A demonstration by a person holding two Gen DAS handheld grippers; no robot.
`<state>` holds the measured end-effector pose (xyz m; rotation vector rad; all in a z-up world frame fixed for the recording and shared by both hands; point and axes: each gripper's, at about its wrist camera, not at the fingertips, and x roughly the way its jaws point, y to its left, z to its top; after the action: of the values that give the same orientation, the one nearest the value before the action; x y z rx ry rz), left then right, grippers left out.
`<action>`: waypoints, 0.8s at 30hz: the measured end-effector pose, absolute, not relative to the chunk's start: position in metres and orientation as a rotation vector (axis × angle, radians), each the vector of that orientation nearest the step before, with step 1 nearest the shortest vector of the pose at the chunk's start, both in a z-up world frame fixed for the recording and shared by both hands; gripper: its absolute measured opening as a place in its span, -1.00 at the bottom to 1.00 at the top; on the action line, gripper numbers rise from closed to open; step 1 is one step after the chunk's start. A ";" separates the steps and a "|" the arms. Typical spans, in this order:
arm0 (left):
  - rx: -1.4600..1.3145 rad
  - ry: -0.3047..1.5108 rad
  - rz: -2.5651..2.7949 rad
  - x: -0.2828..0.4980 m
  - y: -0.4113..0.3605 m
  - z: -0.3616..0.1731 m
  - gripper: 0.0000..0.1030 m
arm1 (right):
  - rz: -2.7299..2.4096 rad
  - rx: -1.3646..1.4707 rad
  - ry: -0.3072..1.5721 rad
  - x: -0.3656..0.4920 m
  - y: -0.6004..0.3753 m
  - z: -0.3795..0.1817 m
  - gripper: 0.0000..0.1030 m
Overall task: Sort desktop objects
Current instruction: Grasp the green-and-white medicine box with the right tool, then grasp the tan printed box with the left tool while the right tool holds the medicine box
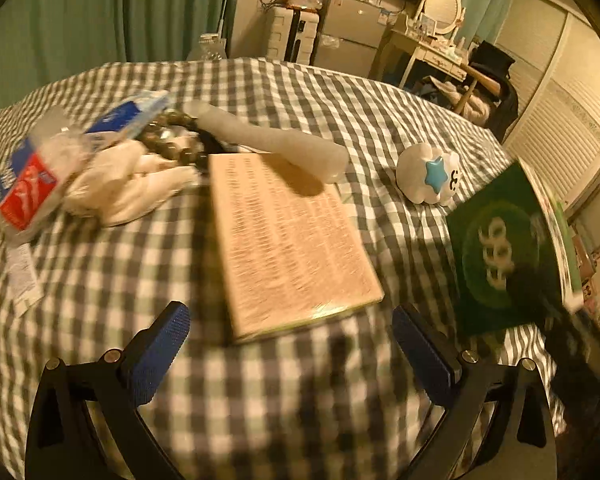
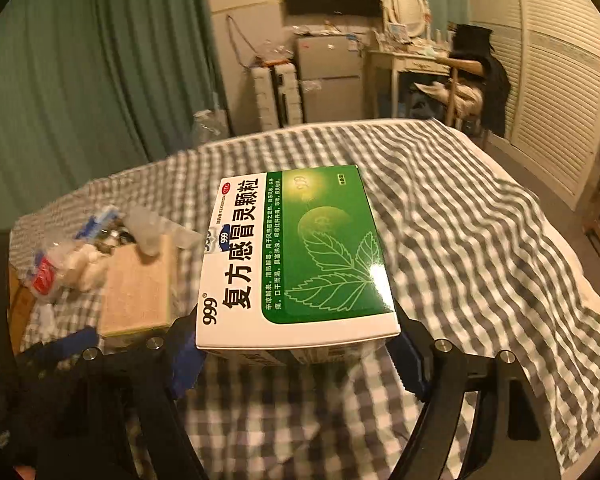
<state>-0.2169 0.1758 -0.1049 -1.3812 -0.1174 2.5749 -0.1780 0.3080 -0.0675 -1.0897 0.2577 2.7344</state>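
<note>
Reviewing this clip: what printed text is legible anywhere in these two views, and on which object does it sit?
"999" and "复方感冒灵颗粒": green-and-white medicine box between the right gripper's jaws.
"999", blurred: same box's green end, left view.
Small print on the box: too small.
Beige printed booklet: blurred.
Red-and-blue plastic packet: unreadable.

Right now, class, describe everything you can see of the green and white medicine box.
The medicine box is a cardboard carton, its white part printed with large black Chinese characters and "999", its green part with pale leaf outlines and a glowing round. It looks closed and undented. It is held above the checked cloth in the right claw, whose blue pads sit on its two sides, printed face up.
</note>
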 end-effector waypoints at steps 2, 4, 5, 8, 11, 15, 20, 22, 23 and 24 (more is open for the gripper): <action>-1.380 -0.099 2.613 -0.222 0.184 -0.108 1.00 | 2.737 -1.096 0.289 -0.177 0.309 -0.069 0.51; -1.392 -0.040 2.657 -0.227 0.193 -0.110 1.00 | 2.750 -1.095 0.313 -0.176 0.309 -0.068 0.51; -1.399 -0.013 2.671 -0.230 0.197 -0.111 1.00 | 2.751 -1.095 0.310 -0.176 0.308 -0.068 0.51; -1.408 0.051 2.696 -0.242 0.205 -0.115 1.00 | 2.749 -1.102 0.301 -0.175 0.305 -0.072 0.51; -1.373 0.067 2.703 -0.245 0.202 -0.115 0.67 | 2.751 -1.099 0.329 -0.175 0.308 -0.073 0.51; -1.331 0.082 2.652 -0.239 0.193 -0.110 0.65 | 2.746 -1.102 0.360 -0.174 0.311 -0.075 0.51; -1.326 -0.012 2.625 -0.216 0.162 -0.097 0.64 | 2.741 -1.126 0.352 -0.166 0.304 -0.074 0.51; -1.330 -0.050 2.616 -0.206 0.148 -0.091 0.64 | 2.737 -1.145 0.362 -0.163 0.301 -0.073 0.51; -1.330 -0.058 2.619 -0.202 0.144 -0.088 0.64 | 2.740 -1.154 0.372 -0.161 0.299 -0.072 0.51; -1.327 -0.074 2.619 -0.195 0.136 -0.085 0.63 | 2.746 -1.169 0.376 -0.159 0.297 -0.071 0.51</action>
<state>-0.1951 0.1364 -0.0851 -1.3270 -0.0735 2.6185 -0.1589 0.2970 -0.0708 -1.1691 0.3757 2.7462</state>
